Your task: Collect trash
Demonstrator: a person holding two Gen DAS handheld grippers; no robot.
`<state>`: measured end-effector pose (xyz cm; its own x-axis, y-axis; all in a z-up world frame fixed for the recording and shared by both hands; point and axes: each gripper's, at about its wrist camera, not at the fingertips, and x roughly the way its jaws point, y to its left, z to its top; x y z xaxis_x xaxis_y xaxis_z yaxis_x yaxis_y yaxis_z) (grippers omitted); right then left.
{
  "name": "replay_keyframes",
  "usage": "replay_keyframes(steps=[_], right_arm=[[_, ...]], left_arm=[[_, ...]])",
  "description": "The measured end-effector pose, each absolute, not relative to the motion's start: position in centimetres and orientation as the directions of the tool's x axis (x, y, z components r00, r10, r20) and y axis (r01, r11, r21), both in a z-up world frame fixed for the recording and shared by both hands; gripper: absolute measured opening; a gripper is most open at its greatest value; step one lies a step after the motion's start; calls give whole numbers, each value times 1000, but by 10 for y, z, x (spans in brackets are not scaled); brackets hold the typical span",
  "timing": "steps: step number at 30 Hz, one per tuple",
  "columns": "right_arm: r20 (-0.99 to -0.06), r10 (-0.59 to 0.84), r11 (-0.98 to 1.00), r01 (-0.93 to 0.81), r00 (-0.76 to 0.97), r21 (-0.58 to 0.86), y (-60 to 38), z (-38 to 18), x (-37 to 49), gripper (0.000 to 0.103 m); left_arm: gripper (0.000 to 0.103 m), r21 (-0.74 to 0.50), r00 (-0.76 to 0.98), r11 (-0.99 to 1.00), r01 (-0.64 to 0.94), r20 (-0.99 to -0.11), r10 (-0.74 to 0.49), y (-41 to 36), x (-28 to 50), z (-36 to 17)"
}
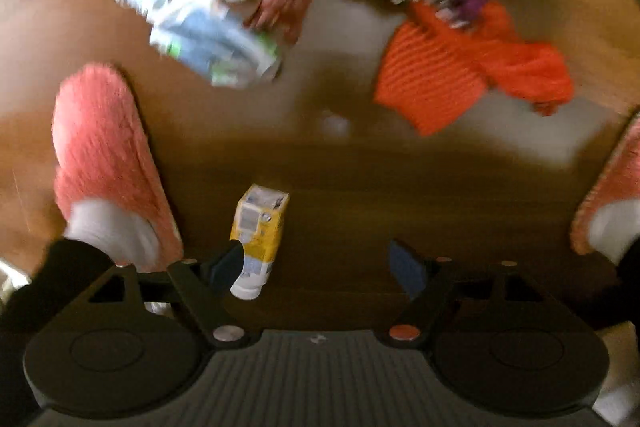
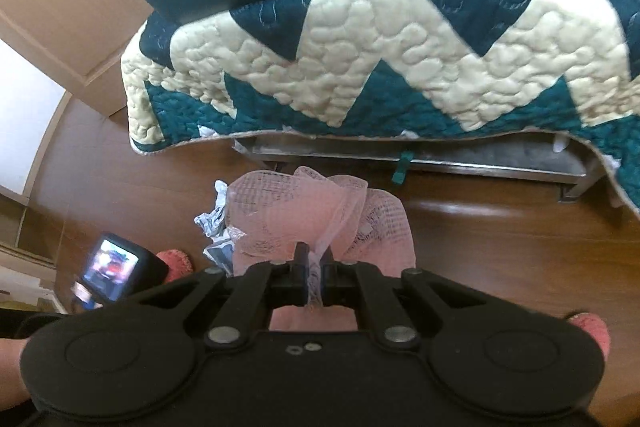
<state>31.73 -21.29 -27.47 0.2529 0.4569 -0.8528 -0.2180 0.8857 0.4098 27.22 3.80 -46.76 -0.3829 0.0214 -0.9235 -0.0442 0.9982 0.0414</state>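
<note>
Fuzzy coral slippers (image 1: 100, 155), white socks (image 1: 116, 231), seemingly dark trousers; black gripper (image 2: 314, 275) bodies

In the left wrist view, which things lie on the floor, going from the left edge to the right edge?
Pink slipper → yellow and white carton → orange mesh bag → second pink slipper, cut by the right edge. The blurred wrappers at the top overlap, so I leave them out.

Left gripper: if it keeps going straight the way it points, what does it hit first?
Probably bare wood floor. The left gripper has open jaws; the yellow carton sits beside its left finger, off the centre line. Depth unclear.
</note>
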Motion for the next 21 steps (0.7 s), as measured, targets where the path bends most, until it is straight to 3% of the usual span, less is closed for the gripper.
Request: replay_keyframes(steps=[3, 8, 21], right_arm=[[-852, 474, 875, -231, 223, 426, -210, -287, 320, 5], [-842, 508, 855, -223, 181, 468, -205, -302, 324, 5], [-838, 538, 835, -191, 90, 516, -200, -328, 333, 5]], left_arm=[[80, 57, -437, 996, -73, -899, 19, 50, 261, -501], [80, 164, -507, 986, -28, -853, 127, 62, 244, -559], [80, 131, -582, 989, 65, -800, 144, 68, 223, -640]])
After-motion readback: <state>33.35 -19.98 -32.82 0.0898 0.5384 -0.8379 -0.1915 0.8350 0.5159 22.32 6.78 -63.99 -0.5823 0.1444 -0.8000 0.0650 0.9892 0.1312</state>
